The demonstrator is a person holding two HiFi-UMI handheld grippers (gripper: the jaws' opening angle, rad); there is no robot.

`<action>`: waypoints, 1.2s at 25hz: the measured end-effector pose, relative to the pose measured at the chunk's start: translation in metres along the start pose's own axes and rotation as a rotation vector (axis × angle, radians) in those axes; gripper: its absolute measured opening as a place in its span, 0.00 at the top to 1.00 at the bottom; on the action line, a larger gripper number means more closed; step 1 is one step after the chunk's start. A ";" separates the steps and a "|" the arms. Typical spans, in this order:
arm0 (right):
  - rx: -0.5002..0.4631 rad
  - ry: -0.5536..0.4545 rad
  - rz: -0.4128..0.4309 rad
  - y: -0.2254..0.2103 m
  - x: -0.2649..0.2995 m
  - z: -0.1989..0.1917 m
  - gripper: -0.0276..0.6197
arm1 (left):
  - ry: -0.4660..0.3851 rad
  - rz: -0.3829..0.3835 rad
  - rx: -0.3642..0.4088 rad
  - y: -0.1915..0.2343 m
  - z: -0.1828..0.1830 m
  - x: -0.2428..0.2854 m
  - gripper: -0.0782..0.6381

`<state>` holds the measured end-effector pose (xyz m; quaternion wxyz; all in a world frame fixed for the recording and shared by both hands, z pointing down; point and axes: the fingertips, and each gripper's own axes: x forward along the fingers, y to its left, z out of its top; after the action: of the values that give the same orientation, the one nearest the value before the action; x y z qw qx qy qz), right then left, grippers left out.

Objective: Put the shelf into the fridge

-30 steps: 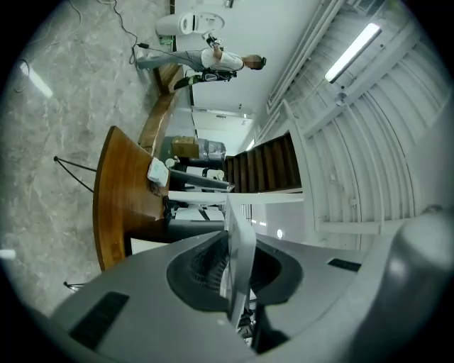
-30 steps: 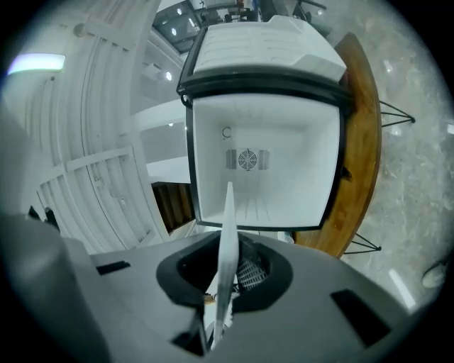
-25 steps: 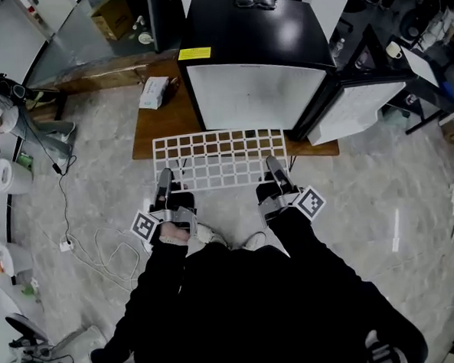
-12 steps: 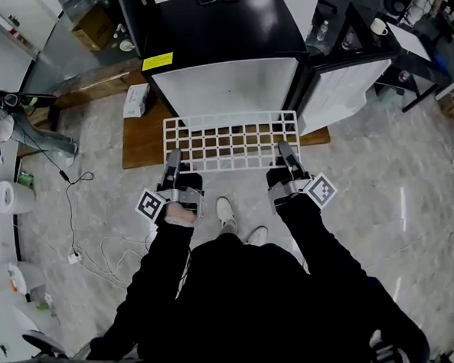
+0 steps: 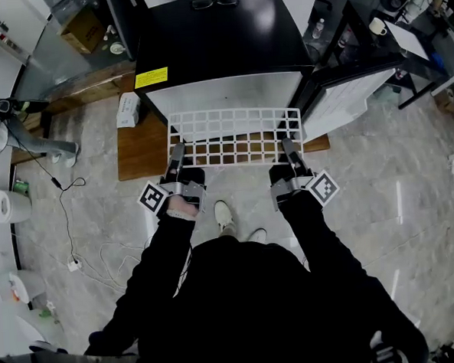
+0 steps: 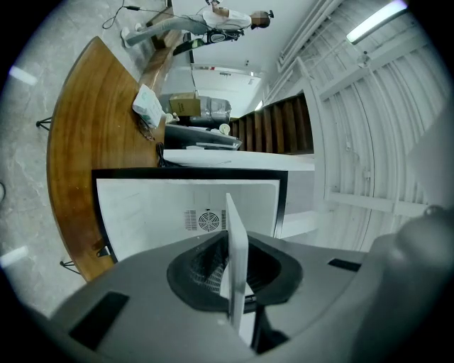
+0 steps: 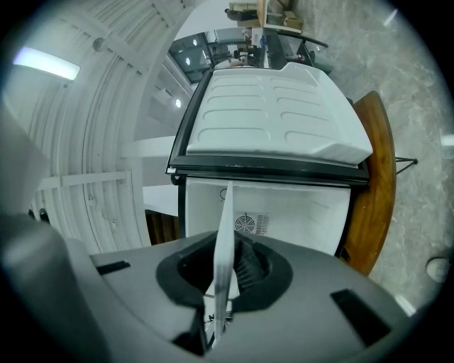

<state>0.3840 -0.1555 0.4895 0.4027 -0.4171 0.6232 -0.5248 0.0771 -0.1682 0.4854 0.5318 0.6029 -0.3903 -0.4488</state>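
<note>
Floor (image 5: 412, 204) of grey veined stone fills most of the head view, and on it stands a low wooden surface (image 5: 137, 148) carrying the black fridge (image 5: 218, 39). The fridge's door (image 5: 344, 93) is swung wide to the right, leaving the white cavity open towards the person. The door's inner face lies just beside the shelf's right corner. The white wire-grid shelf (image 5: 236, 134) is held roughly level in front of that opening, above the surface. Its far edge is at the mouth of the cavity, though whether it has crossed the threshold cannot be told. The left gripper (image 5: 177, 158) has its jaws clamped on the shelf's near edge towards the left, and the right gripper (image 5: 289, 151) grips the same edge towards the right. Each gripper view shows the grid edge-on between the pads. Behind the shelf, on the cavity's back wall, sits a round fan grille (image 7: 245, 224). The person's shoes (image 5: 224, 214) stand on the floor below the shelf. A white packet (image 5: 127, 110) lies on the surface left of the fridge, and a cable (image 5: 68, 217) trails across the floor farther left. A yellow label (image 5: 151, 77) marks the fridge's front corner, and glasses (image 5: 214, 0) rest on its top.
</note>
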 end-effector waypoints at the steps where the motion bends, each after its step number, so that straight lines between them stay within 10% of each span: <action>1: 0.001 0.001 0.002 -0.001 0.001 0.000 0.91 | -0.001 -0.001 0.001 0.001 0.001 0.001 0.85; 30: 0.049 -0.029 -0.029 -0.013 0.079 0.018 0.91 | -0.014 0.013 0.012 0.008 0.024 0.053 0.85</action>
<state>0.3765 -0.2373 0.4945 0.4140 -0.4236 0.5980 -0.5399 0.0697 -0.2266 0.4864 0.5284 0.6004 -0.4003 -0.4473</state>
